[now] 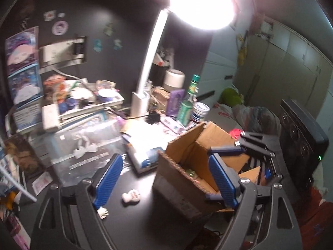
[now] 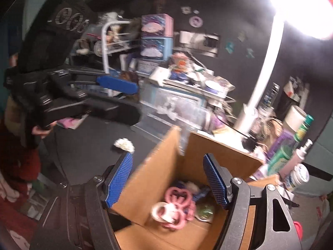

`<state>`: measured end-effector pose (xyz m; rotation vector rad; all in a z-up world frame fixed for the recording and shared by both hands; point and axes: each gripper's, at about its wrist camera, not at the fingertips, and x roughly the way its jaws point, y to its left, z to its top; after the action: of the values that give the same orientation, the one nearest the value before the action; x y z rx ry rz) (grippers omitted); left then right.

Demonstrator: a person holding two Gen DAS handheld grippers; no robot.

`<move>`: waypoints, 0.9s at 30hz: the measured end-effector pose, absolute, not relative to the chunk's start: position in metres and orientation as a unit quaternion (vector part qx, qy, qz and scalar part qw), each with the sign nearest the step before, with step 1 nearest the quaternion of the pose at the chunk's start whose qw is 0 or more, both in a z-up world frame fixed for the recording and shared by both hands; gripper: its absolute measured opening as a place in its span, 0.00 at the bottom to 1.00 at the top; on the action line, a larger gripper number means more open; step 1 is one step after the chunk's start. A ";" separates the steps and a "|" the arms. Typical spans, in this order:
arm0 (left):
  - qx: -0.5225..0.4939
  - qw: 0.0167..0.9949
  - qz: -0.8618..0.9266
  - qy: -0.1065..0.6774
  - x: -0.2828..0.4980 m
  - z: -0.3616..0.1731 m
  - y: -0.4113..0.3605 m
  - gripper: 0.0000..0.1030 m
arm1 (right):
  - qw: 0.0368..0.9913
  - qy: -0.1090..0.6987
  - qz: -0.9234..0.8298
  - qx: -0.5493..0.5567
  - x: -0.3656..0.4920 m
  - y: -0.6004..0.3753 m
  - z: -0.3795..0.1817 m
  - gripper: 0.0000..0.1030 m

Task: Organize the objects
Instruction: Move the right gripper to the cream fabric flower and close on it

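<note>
Up close, the cardboard box [image 2: 166, 179] stood open on the dark surface [image 1: 137, 189], with pink rings [image 2: 177, 204] and other small toys lying inside. The right tongs [image 2: 168, 179] hung wide above the box, holding nothing. The left tongs [image 1: 166, 179] were wide too, one finger over the box rim. A small white toy [image 1: 131, 196] lay beside the box. Behind stood a bright lamp [image 1: 149, 62], a green bottle [image 1: 187, 104] and piles of clutter.

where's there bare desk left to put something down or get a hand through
Bare desk lies left of the cardboard box, around the small white figure, bordered behind by the clear plastic bag. Crowded: bottles and lamp base behind the box, trays stacked far left. Both tongs hang open.
</note>
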<state>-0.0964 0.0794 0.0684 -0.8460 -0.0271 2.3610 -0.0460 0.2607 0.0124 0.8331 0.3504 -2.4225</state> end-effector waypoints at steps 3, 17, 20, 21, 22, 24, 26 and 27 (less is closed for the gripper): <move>-0.305 0.266 0.914 -0.016 -0.083 0.062 0.048 0.83 | 0.319 0.131 -0.891 0.295 -0.031 0.229 0.005 0.66; -0.313 0.136 0.938 -0.067 -0.053 -0.029 -0.060 0.84 | 0.374 0.137 -0.862 0.312 -0.039 0.118 -0.088 0.74; -0.320 0.128 0.935 -0.078 -0.051 -0.045 -0.069 0.84 | 0.364 0.134 -0.857 0.341 -0.061 0.112 -0.109 0.74; -0.324 0.127 0.934 -0.081 -0.051 -0.051 -0.072 0.84 | 0.359 0.126 -0.854 0.355 -0.071 0.113 -0.118 0.74; -0.327 0.126 0.933 -0.083 -0.051 -0.055 -0.074 0.84 | 0.356 0.120 -0.853 0.363 -0.077 0.116 -0.124 0.74; -0.331 0.127 0.931 -0.090 -0.051 -0.062 -0.076 0.84 | 0.343 0.112 -0.854 0.375 -0.091 0.120 -0.136 0.74; -0.333 0.129 0.929 -0.097 -0.050 -0.066 -0.078 0.84 | 0.330 0.111 -0.856 0.382 -0.101 0.122 -0.144 0.74; -0.333 0.130 0.929 -0.102 -0.050 -0.068 -0.079 0.84 | 0.321 0.109 -0.858 0.386 -0.107 0.124 -0.147 0.74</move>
<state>-0.0502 -0.0787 -0.0676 -0.9663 -0.2954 2.6977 -0.1068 0.1239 -0.1468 1.0137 0.2867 -2.2531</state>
